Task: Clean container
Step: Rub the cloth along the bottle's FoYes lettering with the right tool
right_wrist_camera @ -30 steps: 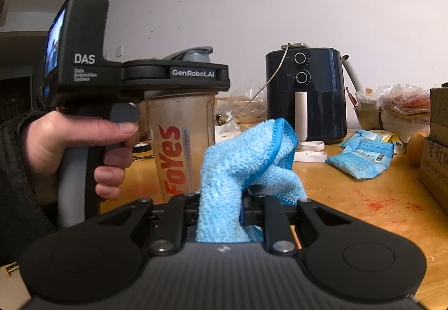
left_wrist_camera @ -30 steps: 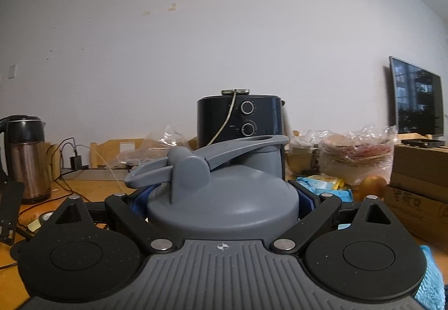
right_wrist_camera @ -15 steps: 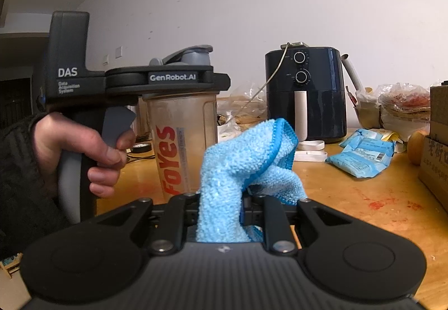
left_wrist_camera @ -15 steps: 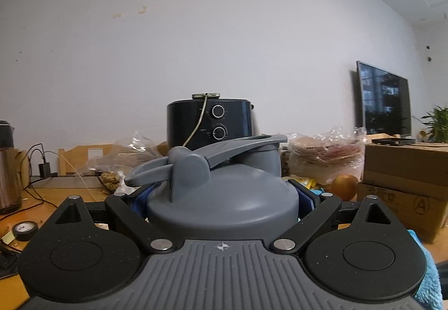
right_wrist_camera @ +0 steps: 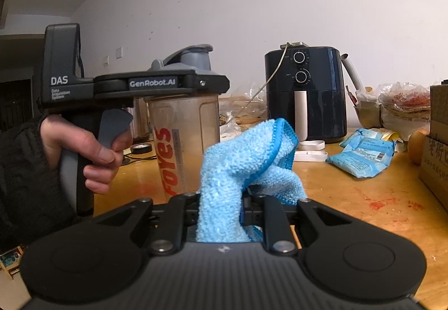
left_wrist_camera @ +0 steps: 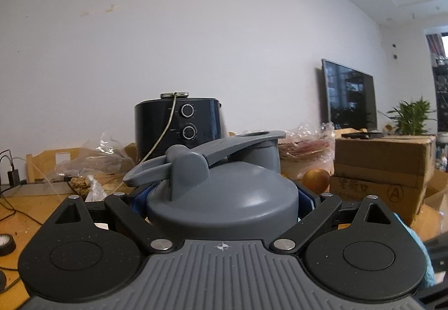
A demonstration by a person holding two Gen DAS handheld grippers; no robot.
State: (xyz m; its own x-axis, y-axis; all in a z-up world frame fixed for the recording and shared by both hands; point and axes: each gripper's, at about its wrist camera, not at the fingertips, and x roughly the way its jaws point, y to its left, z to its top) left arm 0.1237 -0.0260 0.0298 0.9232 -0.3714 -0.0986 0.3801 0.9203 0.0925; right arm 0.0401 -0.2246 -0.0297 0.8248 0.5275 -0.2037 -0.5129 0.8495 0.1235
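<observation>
The left hand-held gripper (left_wrist_camera: 221, 198) is clamped round the grey lid (left_wrist_camera: 224, 198) of the shaker bottle (right_wrist_camera: 184, 141) — lid fills the centre of the left wrist view, blue pads pressed to it on both sides. In the right wrist view the same bottle stands centre-left, a clear cup w/ red lettering, upright; whether its base rests on the wooden surface (right_wrist_camera: 350, 198) can't be told, the bottom is hidden behind the right tool. A hand (right_wrist_camera: 92, 153) at left of frame squeezes the trigger grip.

The right hand-held gripper (right_wrist_camera: 221, 212) is nearly closed, pinching a light-blue microfibre cloth (right_wrist_camera: 246, 164) that stands up in a loose bunch at lower centre, just right of the bottle and apart from it; no contact yet.

Judged step: bring cloth to the bottle wall and wipe. To do it well — keep the lid grip firm so the cup doesn't spin or tip under side pressure, press w/ the fat folded part of the cloth rather than the jaw tips, and work top to bottom round the wall. The flip cap looks raised, so avoid knocking it. The air fryer (right_wrist_camera: 305, 97) and snack packets (right_wrist_camera: 364, 153) sit further right, clear of the wiping path
</observation>
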